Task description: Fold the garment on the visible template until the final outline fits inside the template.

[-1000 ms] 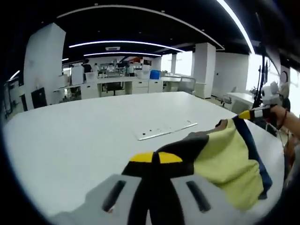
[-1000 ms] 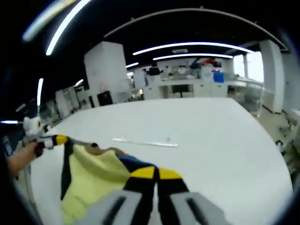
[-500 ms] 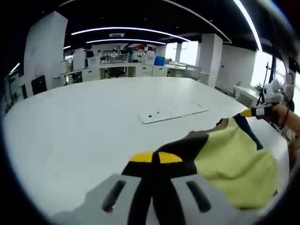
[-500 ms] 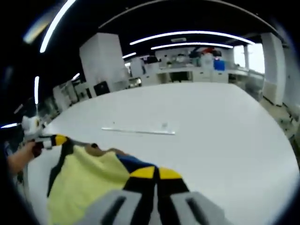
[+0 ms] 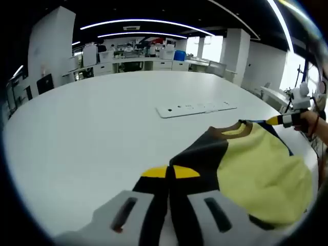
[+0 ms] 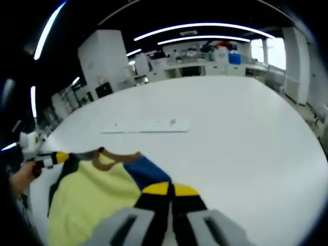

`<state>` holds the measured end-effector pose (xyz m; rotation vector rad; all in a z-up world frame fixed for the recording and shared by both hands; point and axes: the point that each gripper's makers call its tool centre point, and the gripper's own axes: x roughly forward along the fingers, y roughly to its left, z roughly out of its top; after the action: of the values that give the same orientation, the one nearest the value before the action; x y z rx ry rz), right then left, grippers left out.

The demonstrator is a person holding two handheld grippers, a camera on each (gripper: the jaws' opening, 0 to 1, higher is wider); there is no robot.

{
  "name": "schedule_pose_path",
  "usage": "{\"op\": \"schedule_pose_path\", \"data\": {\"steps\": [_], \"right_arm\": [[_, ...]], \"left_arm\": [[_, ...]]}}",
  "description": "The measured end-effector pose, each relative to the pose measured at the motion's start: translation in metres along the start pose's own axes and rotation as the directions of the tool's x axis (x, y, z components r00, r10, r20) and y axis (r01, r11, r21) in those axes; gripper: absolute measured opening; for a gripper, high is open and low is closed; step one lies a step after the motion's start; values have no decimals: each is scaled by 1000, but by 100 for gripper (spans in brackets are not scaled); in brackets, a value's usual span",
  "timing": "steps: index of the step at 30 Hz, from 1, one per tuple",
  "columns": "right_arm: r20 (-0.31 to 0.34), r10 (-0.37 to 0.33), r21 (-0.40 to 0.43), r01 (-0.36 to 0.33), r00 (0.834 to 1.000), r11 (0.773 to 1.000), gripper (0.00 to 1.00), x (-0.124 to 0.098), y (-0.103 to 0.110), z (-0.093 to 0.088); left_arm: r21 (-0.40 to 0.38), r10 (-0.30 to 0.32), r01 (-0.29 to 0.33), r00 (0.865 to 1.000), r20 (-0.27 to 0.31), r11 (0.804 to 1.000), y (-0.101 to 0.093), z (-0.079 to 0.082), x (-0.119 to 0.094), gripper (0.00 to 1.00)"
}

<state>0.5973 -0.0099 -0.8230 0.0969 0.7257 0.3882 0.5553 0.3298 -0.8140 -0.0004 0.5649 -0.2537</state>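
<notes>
A yellow garment [image 5: 261, 174] with a brown collar, a black shoulder and a blue shoulder hangs stretched between my two grippers, low over the white table [image 5: 92, 133]. My left gripper [image 5: 170, 172] is shut on the black shoulder. My right gripper [image 6: 170, 189] is shut on the blue shoulder, with the yellow body of the garment [image 6: 87, 200] spreading to its left. In the left gripper view the right gripper [image 5: 279, 121] comes in from the right edge at the collar's end. In the right gripper view the left gripper [image 6: 59, 158] sits at the far left.
A flat white strip [image 5: 197, 108] with small holes lies on the table beyond the garment; in the right gripper view the strip [image 6: 146, 126] is just past the collar. A hand [image 6: 23, 177] holds the left gripper. Desks and pillars stand far behind.
The garment has come down and spread flatter, so its brown collar now shows as an open curve. Both views have tipped downward toward the table.
</notes>
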Motion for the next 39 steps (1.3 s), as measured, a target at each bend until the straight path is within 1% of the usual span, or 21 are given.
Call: {"op": "schedule_pose_path", "data": {"steps": [1,3,5,7,9,11,12,14,16,17,20,22,23,24,25,27,30,31,33,36,39], "right_arm": [[-2,-1,2,1,1000,1000,3,-1,0,0],[-4,-12,5,12,1000,1000,18,-2,-1,1],[-2,-18,0,18,1000,1000,31,-5,-1,2],[-3,-13,0,13,1000,1000,38,-12,2,4],[-8,9,5,-9,1000,1000,46,-15,7,3],[-7,76,-25,-76,997,997,53,-21,21,5],[-9,91,-17,-91,996,996,57,-24,25,5],[-5,141,-20,-141,990,990,68,-31,37,4],[-11,164,-32,-164,986,986,75,-40,46,2],[-16,175,-40,-175,984,984,78,-44,51,0],[-43,213,-59,-215,976,975,84,-56,63,-8],[-54,220,-79,-223,974,972,87,-65,68,-14],[-63,223,-88,-228,973,970,88,-68,70,-17],[-65,227,-92,-232,972,968,88,-73,74,-20],[-66,232,-93,-237,971,967,88,-77,77,-23],[-58,234,-108,-239,971,965,85,-83,79,-28],[-71,238,-121,-245,969,962,85,-92,86,-43],[-70,237,-122,-244,969,962,85,-96,87,-48],[-66,237,-121,-243,969,962,83,-100,88,-56],[-72,246,-120,-253,967,960,83,-107,93,-70],[-86,241,-121,-251,967,961,82,-112,91,-82]], "left_arm": [[34,19,-19,1000,-3,999,3,1,-1,7],[13,19,-19,1000,-5,1000,3,2,-4,16],[-8,30,-30,999,27,1000,4,9,-11,27],[-4,43,-43,997,63,999,5,16,-18,34],[-35,34,-32,996,77,999,2,22,-24,39],[-70,26,-21,997,79,997,0,23,-30,48],[-73,24,-18,996,88,997,3,24,-34,52],[-79,26,-18,995,96,997,-1,23,-46,58],[-85,19,-11,995,101,996,-6,22,-56,66],[-84,17,-9,994,104,996,-3,22,-57,68],[-79,17,-9,994,106,997,1,18,-67,73],[-77,16,-8,995,100,997,-2,13,-75,75],[-103,8,3,995,101,995,3,12,-77,76],[-125,-6,19,994,106,992,2,12,-79,78],[-123,-11,25,994,108,992,-6,9,-86,80],[-113,-14,26,994,106,993,-12,6,-93,82],[-84,-22,30,995,95,996,-15,3,-99,80],[-77,-21,28,996,90,997,-18,0,-105,80],[-59,-16,22,995,96,998,-19,-3,-111,79],[-40,-18,22,996,85,999,-25,-13,-120,77],[-23,-18,20,997,79,1000,-28,-20,-124,74]]}}
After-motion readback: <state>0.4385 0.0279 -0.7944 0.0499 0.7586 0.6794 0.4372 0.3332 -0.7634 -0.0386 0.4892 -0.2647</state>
